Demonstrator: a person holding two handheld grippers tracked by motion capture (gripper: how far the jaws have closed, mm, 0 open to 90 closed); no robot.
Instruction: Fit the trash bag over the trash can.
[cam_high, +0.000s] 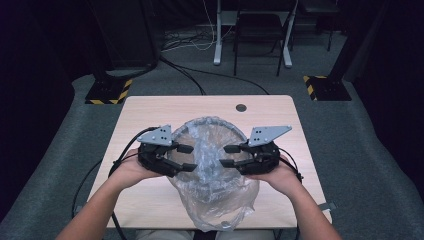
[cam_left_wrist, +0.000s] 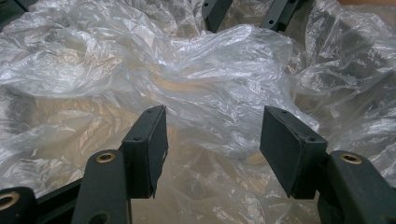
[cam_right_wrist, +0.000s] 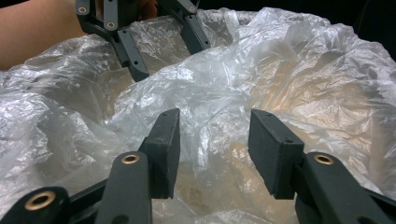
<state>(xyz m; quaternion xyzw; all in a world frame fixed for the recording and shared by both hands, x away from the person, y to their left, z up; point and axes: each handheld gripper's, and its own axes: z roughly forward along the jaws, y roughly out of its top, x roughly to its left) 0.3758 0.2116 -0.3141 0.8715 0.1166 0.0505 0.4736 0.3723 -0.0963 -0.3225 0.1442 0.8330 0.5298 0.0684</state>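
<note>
A crumpled clear plastic bag (cam_high: 212, 170) lies on the light wooden table (cam_high: 145, 115), puffed up in the middle. My left gripper (cam_high: 189, 158) faces it from the left and my right gripper (cam_high: 226, 156) from the right, jaws pointing at each other across a raised fold. In the left gripper view my left gripper (cam_left_wrist: 212, 140) stands open with bag film (cam_left_wrist: 205, 84) just beyond the pads. In the right gripper view my right gripper (cam_right_wrist: 215, 140) is open too, the bag (cam_right_wrist: 224, 88) rising ahead, with the left gripper's jaws farther off at the top.
A round grommet hole (cam_high: 241, 107) sits near the table's far edge. Beyond the table stand a chair (cam_high: 257, 30), white desk legs (cam_high: 218, 35) and two stand bases with yellow-black tape (cam_high: 107, 91). Cables trail off the table's left side.
</note>
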